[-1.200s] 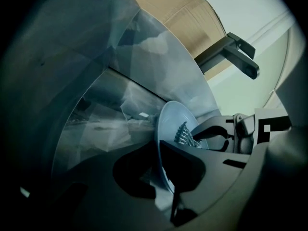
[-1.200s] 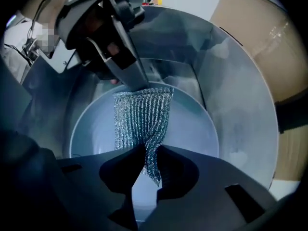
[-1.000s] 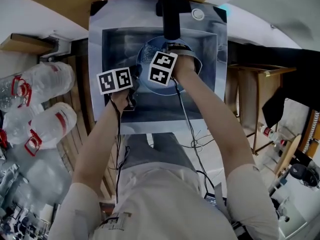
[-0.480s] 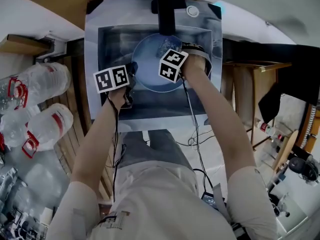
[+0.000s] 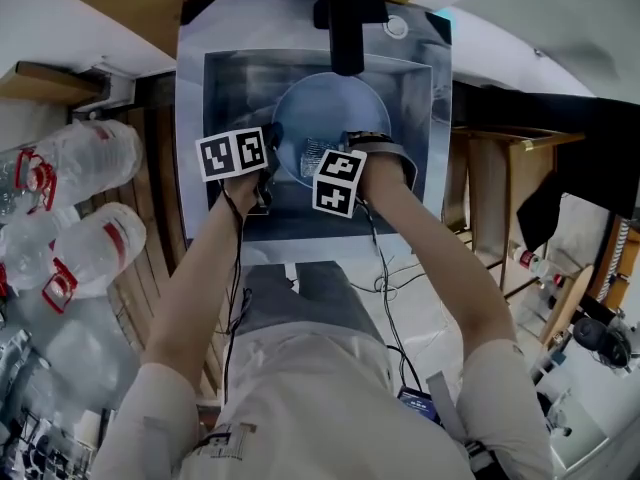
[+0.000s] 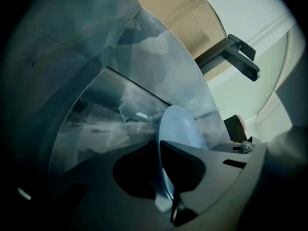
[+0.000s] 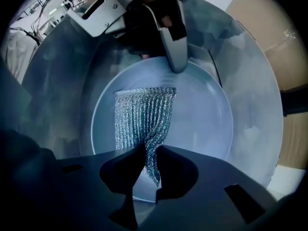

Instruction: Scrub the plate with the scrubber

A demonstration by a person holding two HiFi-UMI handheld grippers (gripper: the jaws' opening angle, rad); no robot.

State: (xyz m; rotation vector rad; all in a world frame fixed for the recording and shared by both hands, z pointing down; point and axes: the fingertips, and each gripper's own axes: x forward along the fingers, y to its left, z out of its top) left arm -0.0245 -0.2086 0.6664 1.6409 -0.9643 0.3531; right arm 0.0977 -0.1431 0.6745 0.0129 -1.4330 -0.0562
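Sliding nearward across the plate, right claw grips scrubber (left claw seemingly pinches its rim).

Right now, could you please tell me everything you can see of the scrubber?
The scrubber is a silvery, ribbed mesh cloth that looks like knitted metal. One gathered end is pinched between the jaws of the right gripper; the rest fans out flat against the face of the pale blue plate.

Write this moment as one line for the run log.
step: scrubbing | left tongs: shut on plate rim, plate in sink | right tongs: shut on scrubber, mesh over plate face
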